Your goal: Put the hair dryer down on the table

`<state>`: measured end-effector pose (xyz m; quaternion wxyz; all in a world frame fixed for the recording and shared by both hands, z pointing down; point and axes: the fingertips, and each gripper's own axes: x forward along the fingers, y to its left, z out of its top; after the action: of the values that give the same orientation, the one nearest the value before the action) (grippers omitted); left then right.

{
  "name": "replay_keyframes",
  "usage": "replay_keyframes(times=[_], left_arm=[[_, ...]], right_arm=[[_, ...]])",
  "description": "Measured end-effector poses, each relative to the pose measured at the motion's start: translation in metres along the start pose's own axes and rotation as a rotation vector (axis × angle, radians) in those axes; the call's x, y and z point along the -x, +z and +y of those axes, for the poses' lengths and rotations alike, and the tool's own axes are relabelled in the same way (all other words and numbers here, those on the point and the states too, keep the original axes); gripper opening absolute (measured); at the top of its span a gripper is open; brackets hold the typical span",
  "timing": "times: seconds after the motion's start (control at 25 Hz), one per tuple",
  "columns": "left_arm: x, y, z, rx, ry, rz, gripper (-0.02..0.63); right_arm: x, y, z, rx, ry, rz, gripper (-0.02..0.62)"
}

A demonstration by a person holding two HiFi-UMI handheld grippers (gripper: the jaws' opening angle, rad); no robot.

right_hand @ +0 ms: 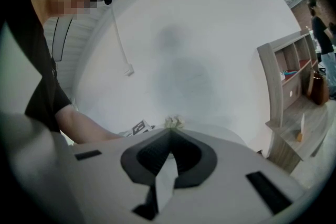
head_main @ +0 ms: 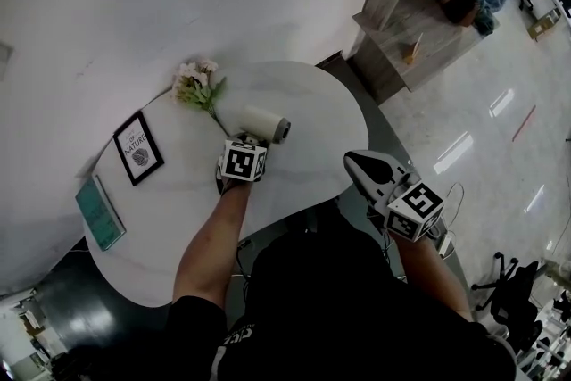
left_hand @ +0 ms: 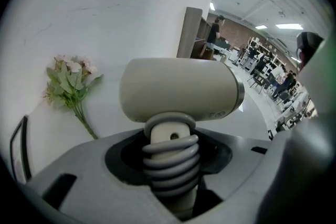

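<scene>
The cream hair dryer (head_main: 265, 124) is over the middle of the white oval table (head_main: 312, 103), its barrel pointing right. My left gripper (head_main: 254, 141) is shut on its handle from the near side. In the left gripper view the barrel (left_hand: 178, 91) lies crosswise above the jaws, and the handle, wrapped in a grey coiled cord (left_hand: 170, 157), runs down between them at my left gripper (left_hand: 170, 149). Whether the dryer touches the tabletop I cannot tell. My right gripper (head_main: 361, 163) hangs off the table's right edge, jaws shut and empty, also seen as my right gripper (right_hand: 169, 134).
A bunch of pale flowers (head_main: 198, 85) lies at the table's far side, close behind the dryer. A black picture frame (head_main: 138, 147) and a teal book (head_main: 100, 211) lie at the left. A wooden shelf unit (head_main: 419, 4) stands at the right, with people beyond.
</scene>
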<state>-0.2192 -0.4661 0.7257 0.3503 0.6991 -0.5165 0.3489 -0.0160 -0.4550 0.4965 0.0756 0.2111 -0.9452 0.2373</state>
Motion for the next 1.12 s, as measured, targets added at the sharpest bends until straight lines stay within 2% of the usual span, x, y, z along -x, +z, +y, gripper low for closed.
replay_keyframes(times=[0.16,0.48,0.6,0.84,1.0,1.12], left_arm=[[-0.001,-0.002,-0.002,-0.044,0.004,0.015,0.218],[0.003,0.000,0.000,-0.057,0.025,0.047,0.225],[0.002,0.000,0.000,-0.058,0.014,0.043,0.229],[0.017,0.003,-0.002,-0.057,0.045,0.044,0.267],[0.040,0.013,0.000,-0.006,0.079,-0.024,0.268],[0.067,0.030,0.003,0.047,0.108,-0.172,0.268]], right_arm=[[0.000,0.000,0.001,-0.010,0.023,-0.022,0.006],[0.004,0.000,0.003,-0.008,0.026,-0.023,0.006],[0.008,-0.004,-0.001,0.025,0.006,0.007,0.006],[0.024,0.006,-0.002,0.049,0.021,0.005,0.006],[0.026,0.016,-0.008,0.071,0.056,-0.001,0.006],[0.018,0.024,-0.010,0.089,0.104,0.001,0.006]])
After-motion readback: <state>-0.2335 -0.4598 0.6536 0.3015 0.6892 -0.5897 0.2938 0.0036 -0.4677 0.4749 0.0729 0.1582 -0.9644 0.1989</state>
